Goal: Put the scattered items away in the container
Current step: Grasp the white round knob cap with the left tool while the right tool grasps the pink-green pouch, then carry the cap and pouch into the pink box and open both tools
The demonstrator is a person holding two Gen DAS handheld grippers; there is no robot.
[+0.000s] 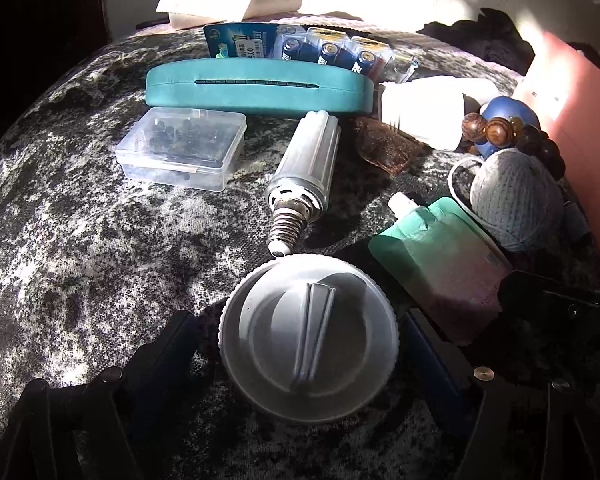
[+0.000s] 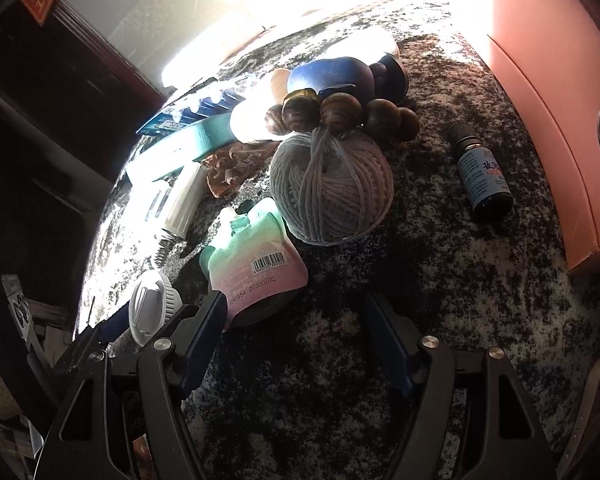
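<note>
A grey ribbed round cap lies flat on the mottled dark cloth between the fingers of my left gripper. The jaws stand open, with a thin gap on each side of the cap. From the right wrist the same cap shows at the lower left. My right gripper is open over bare cloth, its left fingertip at the bottom edge of a green-and-pink spout pouch. The pink box stands along the right.
Behind the pouch sit a ball of grey string, wooden beads and a small dark bottle. Further back lie a screw-base bulb, a clear plastic box, a teal case, a battery pack and a white bottle.
</note>
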